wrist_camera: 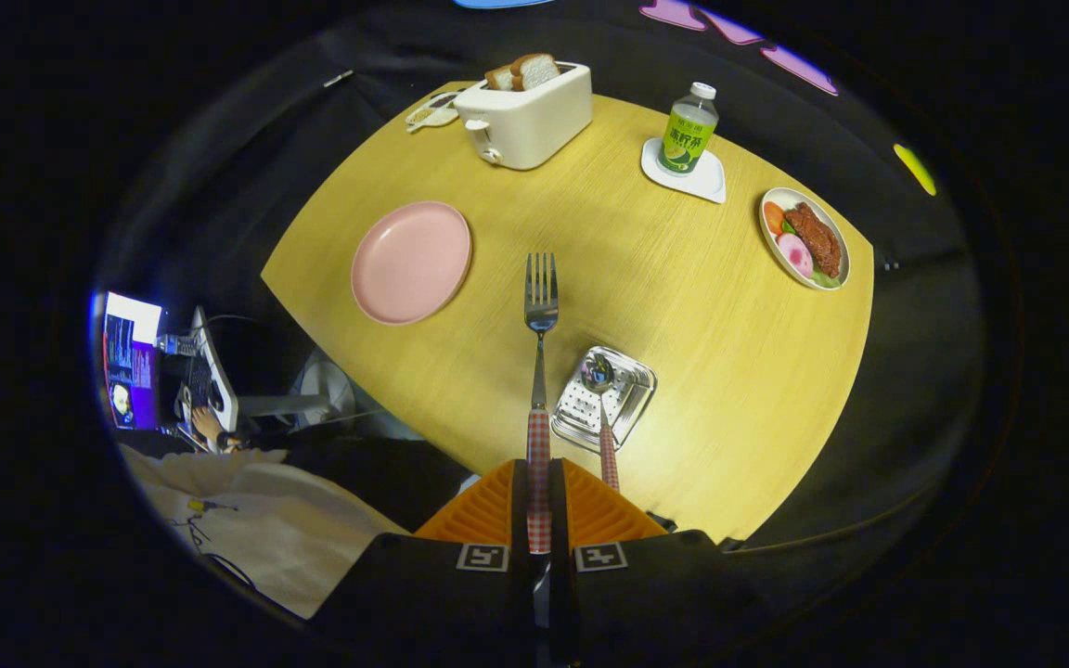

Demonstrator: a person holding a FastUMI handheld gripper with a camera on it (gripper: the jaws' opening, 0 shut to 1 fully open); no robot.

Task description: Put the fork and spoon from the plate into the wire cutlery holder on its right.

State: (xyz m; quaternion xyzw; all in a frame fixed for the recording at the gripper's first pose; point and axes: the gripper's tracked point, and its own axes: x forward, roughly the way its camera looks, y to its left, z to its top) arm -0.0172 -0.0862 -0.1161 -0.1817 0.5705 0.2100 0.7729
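My gripper [539, 506] is shut on the fork [541, 306], clamping its red-checked handle between both fingers. The fork sticks straight out ahead of the fingers, tines far from me, held high above the yellow table. The pink plate [411, 262] lies bare to the left of the fork's tines. To the right of the fork, just ahead of the fingers, stands the metal cutlery holder [632, 401], seen from above. The spoon [601, 408] stands in it, bowl down and checked handle rising toward me.
A white toaster [525, 116] with bread slices stands at the table's far side, a small dish [432, 113] to its left. A green bottle [689, 130] sits on a white coaster. A plate of food [805, 239] lies far right. A person sits at a laptop [133, 357] beyond the table's left edge.
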